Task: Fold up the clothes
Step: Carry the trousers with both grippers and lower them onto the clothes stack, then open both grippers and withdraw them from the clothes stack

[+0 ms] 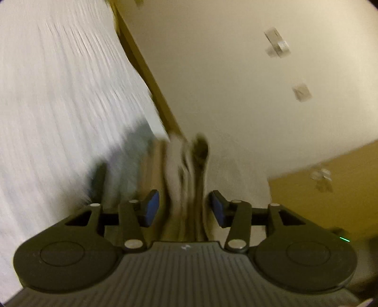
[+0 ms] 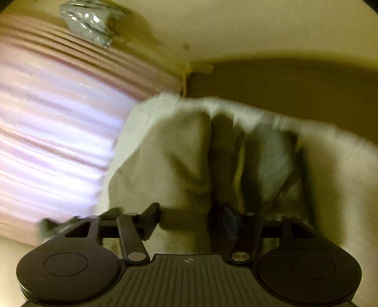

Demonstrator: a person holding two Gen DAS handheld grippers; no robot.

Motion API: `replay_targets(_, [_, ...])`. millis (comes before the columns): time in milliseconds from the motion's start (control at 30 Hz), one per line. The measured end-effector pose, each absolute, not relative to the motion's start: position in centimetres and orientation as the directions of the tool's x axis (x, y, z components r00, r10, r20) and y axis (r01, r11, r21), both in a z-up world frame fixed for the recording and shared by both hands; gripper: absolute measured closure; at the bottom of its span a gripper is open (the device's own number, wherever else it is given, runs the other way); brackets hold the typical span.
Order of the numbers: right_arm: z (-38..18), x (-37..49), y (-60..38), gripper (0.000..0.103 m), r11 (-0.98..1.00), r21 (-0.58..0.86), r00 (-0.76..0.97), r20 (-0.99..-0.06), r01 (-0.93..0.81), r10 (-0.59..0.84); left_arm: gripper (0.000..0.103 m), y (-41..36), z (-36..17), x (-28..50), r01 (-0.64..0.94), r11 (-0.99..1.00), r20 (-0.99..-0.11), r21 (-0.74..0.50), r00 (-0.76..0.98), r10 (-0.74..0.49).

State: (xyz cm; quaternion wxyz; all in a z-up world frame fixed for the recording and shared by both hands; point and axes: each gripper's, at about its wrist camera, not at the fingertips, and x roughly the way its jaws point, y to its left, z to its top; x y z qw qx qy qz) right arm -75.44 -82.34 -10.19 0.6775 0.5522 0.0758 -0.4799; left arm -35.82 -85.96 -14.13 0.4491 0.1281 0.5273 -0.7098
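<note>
Directly ahead of the left gripper (image 1: 185, 207), a blurred strip of pale cloth (image 1: 176, 163) hangs or trails between the 2 blue pads (image 1: 151, 207), which stand apart with clear space on either side of it; neither pad presses on the fabric. To the left a broad white ribbed surface (image 1: 61, 99) fills that side of the left wrist view, its edge running diagonally down toward the gripper. Beside that edge lies a yellow-brown band (image 1: 144, 68), possibly a frame or floor strip, though blur hides which. Beyond is a cream wall (image 1: 224, 82) carrying 2 small clear fittings (image 1: 276, 44), and a third sits on a yellow panel (image 1: 330, 200) at the lower right.

Meanwhile the right gripper (image 2: 189, 222) has its jaws set wide, with a cream garment (image 2: 170, 153) bunched just in front and draped between them. Its folds rise in the middle and spread right in a thick pale fold (image 2: 330, 151). The right pad is in deep shadow against the cloth, so contact there cannot be told; the left finger (image 2: 151, 219) sits clear of it. A pink ribbed surface (image 2: 54, 122) crowds the left side, touching or overlapped by the garment's edge. A crumpled silvery-grey item (image 2: 87, 21) lies at its top. Behind the garment is a dark brown area (image 2: 295, 87) below a cream wall. Both views are heavily smeared.
</note>
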Motion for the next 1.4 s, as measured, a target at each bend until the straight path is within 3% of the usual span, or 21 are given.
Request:
replay_targets(67, [-7.6,-74.8,-81.3,0.041,-0.044,0.559,0.385,-0.624,0.828,-0.680,0.066,-85.5,-11.2,-36.9,0.845,-0.061,-0.654,-0.531,-0.455,-0.605])
replay_targets(100, [-6.7,-74.3,-81.0,0.041,-0.032,0.502,0.325,-0.606,0.864,-0.726,0.074,-85.3,-10.0,-37.9,0.867,-0.091,-0.635,-0.490,-0.427,-0.643])
replay_targets(167, [-5.5,-72.3,-80.7,0.068,-0.002,0.404,0.243,-0.555,0.915,-0.796,0.086,-85.1,-8.5,-40.9,0.877,-0.196,-0.598,-0.440,-0.448,-0.665])
replay_targets(200, [-5.3,-71.2,-80.7,0.071,0.009,0.361,0.214,-0.534,0.933,-0.818,0.088,-85.0,-8.2,-42.5,0.880,-0.245,-0.588,-0.408,-0.458,-0.667])
replay_targets(333, [-7.2,-67.5,-81.6,0.071,0.040,0.276,0.185,-0.525,0.960,-0.831,0.093,-85.4,-11.1,-46.4,0.934,-0.259,-0.612,-0.246,-0.357,-0.706])
replay_targets(567, [-14.1,-64.7,-82.8,0.071,0.076,0.071,0.103,-0.557,0.995,-0.824,0.094,-85.8,-18.6,-44.8,0.938,-0.254,-0.602,-0.236,-0.346,-0.719])
replay_targets(733, [-15.6,-64.3,-82.0,0.071,0.100,0.074,0.124,-0.555,0.992,-0.822,0.093,-85.1,-17.9,-43.6,0.922,-0.250,-0.590,-0.296,-0.382,-0.711])
replay_targets(1033, [-8.6,-66.3,-74.0,0.071,0.128,0.189,0.202,-0.454,0.974,-0.868,0.095,-78.6,-10.8,-42.9,0.904,-0.313,-0.533,-0.291,-0.425,-0.732])
replay_targets(1167, [-9.5,-65.2,-69.8,0.071,0.162,0.168,0.226,-0.507,0.972,-0.832,0.094,-76.1,-12.8,-44.4,0.924,-0.316,-0.633,-0.215,-0.378,-0.676])
replay_targets(1267, [-12.2,-64.1,-69.2,0.071,0.151,0.160,0.219,-0.628,0.975,-0.747,0.094,-75.0,-13.8,-44.7,0.939,-0.290,-0.655,-0.186,-0.339,-0.675])
replay_targets(1400, [-11.9,-63.6,-68.1,0.071,0.133,0.140,0.192,-0.651,0.981,-0.734,0.094,-73.8,-12.5,-44.9,0.946,-0.274,-0.679,-0.171,-0.315,-0.663])
